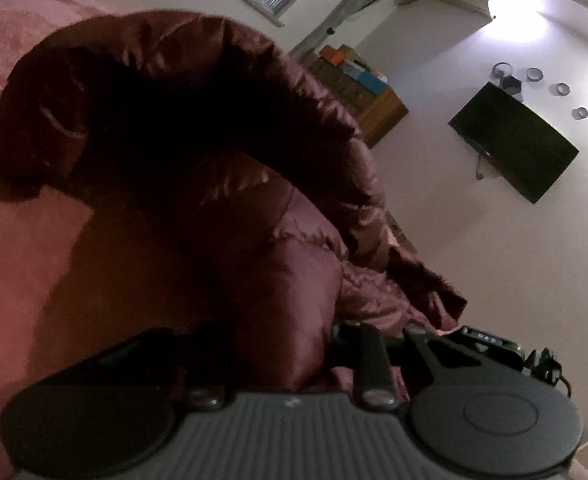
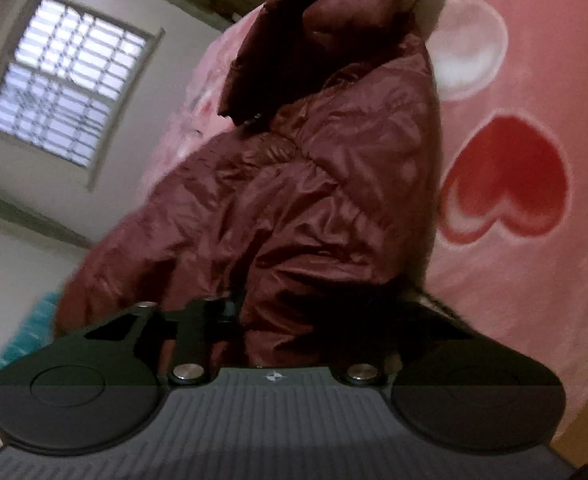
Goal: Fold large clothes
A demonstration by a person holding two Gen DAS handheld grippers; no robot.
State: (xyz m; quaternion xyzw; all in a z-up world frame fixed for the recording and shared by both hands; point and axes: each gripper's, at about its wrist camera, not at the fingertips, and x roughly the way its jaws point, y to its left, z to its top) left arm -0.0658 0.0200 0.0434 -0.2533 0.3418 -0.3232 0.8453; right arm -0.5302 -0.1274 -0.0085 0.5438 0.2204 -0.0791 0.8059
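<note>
Your left gripper (image 1: 294, 340) has its fingers pinching a fold of the maroon puffer jacket (image 1: 198, 152): glossy fabric bulges up between the two black fingers right at the near edge of the left wrist view. Finger tips themselves are buried in cloth and shadow, so exact pad contact is hard to read, but the fabric fills the gap.

Your right gripper (image 2: 294, 320) is likewise clamped on the jacket (image 2: 313, 184); a wad of the shiny shell sits between the fingers and rises straight off the gripper body. The right-hand finger is mostly lost in shadow.

Jacket location: lying on the bed, on a pink blanket (image 2: 533, 300) printed with a red heart (image 2: 505, 176) and a pale heart (image 2: 469, 48). It runs from both grippers toward the far end. In the left wrist view the hood with its dark fur trim (image 1: 166, 104) arches at the far end, and more of the pink blanket (image 1: 22, 240) shows to the left.

Background: barred window (image 2: 66, 92) on the wall, a wall-mounted dark TV (image 1: 513, 142), a wooden cabinet (image 1: 373, 108) with coloured boxes on top. Both views are dim and slightly blurred.
</note>
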